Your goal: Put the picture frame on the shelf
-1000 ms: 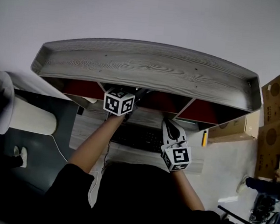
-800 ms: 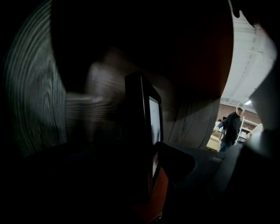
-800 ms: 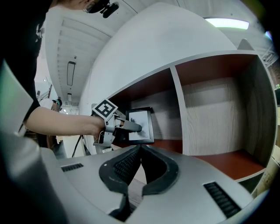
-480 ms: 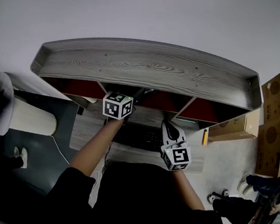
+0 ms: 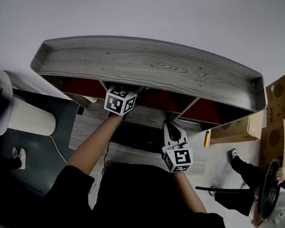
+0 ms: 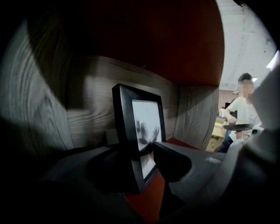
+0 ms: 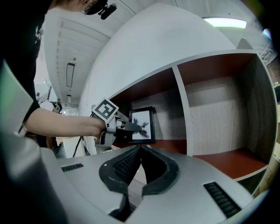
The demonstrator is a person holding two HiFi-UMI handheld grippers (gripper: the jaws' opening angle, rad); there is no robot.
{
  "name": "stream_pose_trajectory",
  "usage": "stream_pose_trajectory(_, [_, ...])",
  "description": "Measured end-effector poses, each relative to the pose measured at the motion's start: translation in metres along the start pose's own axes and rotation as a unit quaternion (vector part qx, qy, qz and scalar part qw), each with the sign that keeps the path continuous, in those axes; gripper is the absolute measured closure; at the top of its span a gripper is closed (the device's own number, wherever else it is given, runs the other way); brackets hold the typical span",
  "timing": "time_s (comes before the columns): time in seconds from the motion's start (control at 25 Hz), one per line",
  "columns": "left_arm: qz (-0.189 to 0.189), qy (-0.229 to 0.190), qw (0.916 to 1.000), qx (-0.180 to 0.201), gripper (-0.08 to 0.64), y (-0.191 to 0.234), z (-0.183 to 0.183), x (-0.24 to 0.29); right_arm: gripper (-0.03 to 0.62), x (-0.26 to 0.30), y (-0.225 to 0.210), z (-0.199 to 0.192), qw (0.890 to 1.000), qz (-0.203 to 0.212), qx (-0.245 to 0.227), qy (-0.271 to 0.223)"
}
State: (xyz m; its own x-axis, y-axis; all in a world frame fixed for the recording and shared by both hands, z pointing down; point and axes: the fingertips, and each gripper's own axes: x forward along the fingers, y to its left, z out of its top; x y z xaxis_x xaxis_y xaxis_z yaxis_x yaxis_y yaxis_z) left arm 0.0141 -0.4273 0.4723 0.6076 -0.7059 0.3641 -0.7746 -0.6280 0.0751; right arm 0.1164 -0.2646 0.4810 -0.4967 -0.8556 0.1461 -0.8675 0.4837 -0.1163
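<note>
The picture frame (image 6: 138, 131) stands upright in the shelf's (image 5: 147, 69) red compartment, mid-frame, with the left gripper (image 6: 140, 151) jaws closing around it. The person should probably steady it gently, then back straight out. Count: one frame, one shelf, two grippers; the right gripper (image 7: 139, 151) is pinched together, empty.

Picture frame (image 6: 146, 118) upright inside shelf (image 6: 197, 113) compartment

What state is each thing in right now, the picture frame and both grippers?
Picture frame: upright in a shelf compartment.
Left gripper: jaws closing, with the frame's lower part between them.
Right gripper: shut, empty, held back from the shelf.
</note>
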Motion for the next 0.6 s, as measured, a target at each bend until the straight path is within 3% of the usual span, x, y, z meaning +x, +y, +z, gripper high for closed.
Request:
stream_pose_trajectory(0.2, [-0.03, 0.02, 0.999, 0.025, 0.388, -0.013, 0.0, 0.011, 0.58, 0.0, 0.0, 0.002, 1.0, -0.001, 0.002, -0.002])
stream_pose_trajectory(0.52, [-0.027, 0.001, 0.9996, -0.006, 0.396, -0.011, 0.003, 0.003, 0.58, -0.002, 0.0, 0.001, 1.0, -0.003, 0.006, -0.001])
stream_pose_trajectory(0.6, [-0.028, -0.006, 0.9995, -0.015, 0.355, -0.011, 0.006, -0.004, 0.58, -0.001, 0.001, -0.001, 1.0, -0.002, 0.006, 0.0])
